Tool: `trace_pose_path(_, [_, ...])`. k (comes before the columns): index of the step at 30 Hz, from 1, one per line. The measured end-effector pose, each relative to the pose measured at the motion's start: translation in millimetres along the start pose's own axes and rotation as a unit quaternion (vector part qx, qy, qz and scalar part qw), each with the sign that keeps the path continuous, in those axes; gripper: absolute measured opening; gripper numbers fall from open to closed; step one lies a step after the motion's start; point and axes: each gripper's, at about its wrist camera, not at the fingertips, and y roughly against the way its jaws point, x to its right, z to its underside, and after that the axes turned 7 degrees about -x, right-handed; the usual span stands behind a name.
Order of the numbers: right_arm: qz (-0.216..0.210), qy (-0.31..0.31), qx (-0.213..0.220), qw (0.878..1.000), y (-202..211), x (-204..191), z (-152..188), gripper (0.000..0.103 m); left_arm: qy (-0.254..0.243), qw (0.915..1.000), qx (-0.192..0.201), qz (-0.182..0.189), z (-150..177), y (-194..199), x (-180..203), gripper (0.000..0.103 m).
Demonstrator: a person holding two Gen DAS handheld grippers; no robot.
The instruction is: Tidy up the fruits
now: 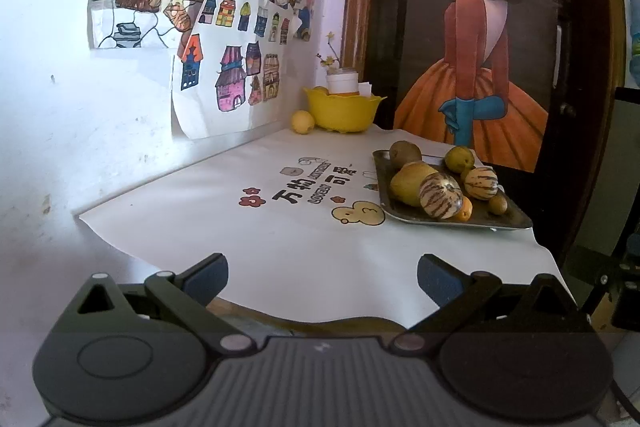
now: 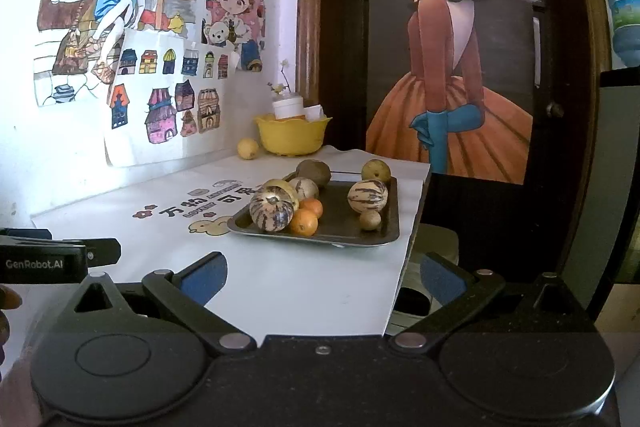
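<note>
Both handheld grippers hover at the near edge of a white-covered table (image 1: 248, 195), jaws spread wide and gripping nothing. The left gripper (image 1: 322, 277) shows 2 blue-padded fingers (image 1: 206, 277) set far apart over the cloth; the right gripper (image 2: 322, 277) matches it, its right finger hanging past the table's edge.

The fruit sits well ahead of both sets of jaws on a dark metal tray (image 2: 344, 233), toward the table's right side. From the left wrist view the tray (image 1: 404, 213) lies ahead and to the right of the jaws; from the right wrist view it lies almost straight ahead, centred between the fingers, apart from them.

On the tray the right view shows 3 striped melons, the nearest (image 2: 272, 207) at the front left corner, another (image 2: 368, 195) toward the right, the third half hidden behind. 2 oranges (image 2: 304, 221) touch each other just beside the nearest melon. 1 yellow-green mango (image 1: 410, 183) lies behind it. 1 brown kiwi (image 2: 314, 171) and 1 green pear-like fruit (image 2: 376, 170) sit at the far rim, and 1 small brown fruit (image 2: 369, 219) near the front right.

Farther back, 1 yellow bowl (image 2: 292, 135) holding a white jar stands against the wall, with 1 lemon (image 2: 248, 149) just beside it on the cloth.
</note>
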Motion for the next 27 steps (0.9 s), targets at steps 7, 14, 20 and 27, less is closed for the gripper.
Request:
trace_pose_path(7, [0.0, 0.0, -0.001, 1.0, -0.1, -0.3, 0.5, 0.102, 0.003, 1.0, -0.001, 0.0, 0.6, -0.3, 0.2, 0.103])
trace_pose_path(14, [0.001, -0.001, -0.002, 1.0, -0.2, -0.3, 0.5, 0.102, 0.003, 1.0, -0.002, 0.0, 1.1, -0.1, 0.3, 0.103])
trace_pose_path(20, [0.001, -0.001, -0.002, 1.0, -0.1, -0.2, 0.6, 0.102, 0.005, 1.0, -0.002, -0.001, 1.2, -0.1, -0.2, 0.103])
trace_pose_path(27, [0.001, -0.001, -0.002, 1.0, -0.1, -0.9, 0.8, 0.102, 0.006, 1.0, -0.001, 0.0, 1.7, -0.1, 0.5, 0.103])
